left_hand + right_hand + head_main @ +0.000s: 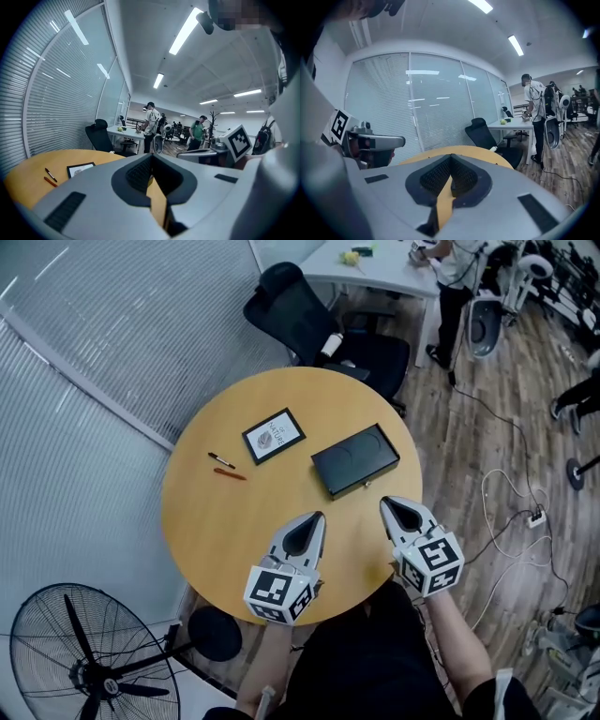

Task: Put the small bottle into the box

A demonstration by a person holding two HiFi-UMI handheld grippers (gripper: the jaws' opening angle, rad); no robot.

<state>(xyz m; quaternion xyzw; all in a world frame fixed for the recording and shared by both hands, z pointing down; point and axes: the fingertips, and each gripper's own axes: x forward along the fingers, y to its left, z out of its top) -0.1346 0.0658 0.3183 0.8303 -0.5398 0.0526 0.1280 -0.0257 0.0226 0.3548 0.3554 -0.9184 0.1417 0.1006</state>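
Nearest us, the left gripper and the right gripper hover side by side over the counter's near edge. Both sets of fingers are clenched on nothing. Just beyond the right gripper, the black box lies closed on the counter. To its left sit a framed card and two pens. Farther off stands a black chair.

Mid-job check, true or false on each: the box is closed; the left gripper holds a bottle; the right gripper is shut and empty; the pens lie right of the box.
1. The black box on the round table is closed. True.
2. The left gripper holds a bottle. False: its jaws are together, with nothing between them.
3. The right gripper is shut and empty. True.
4. The pens lie right of the box. False: they lie to its left, beyond the framed card.
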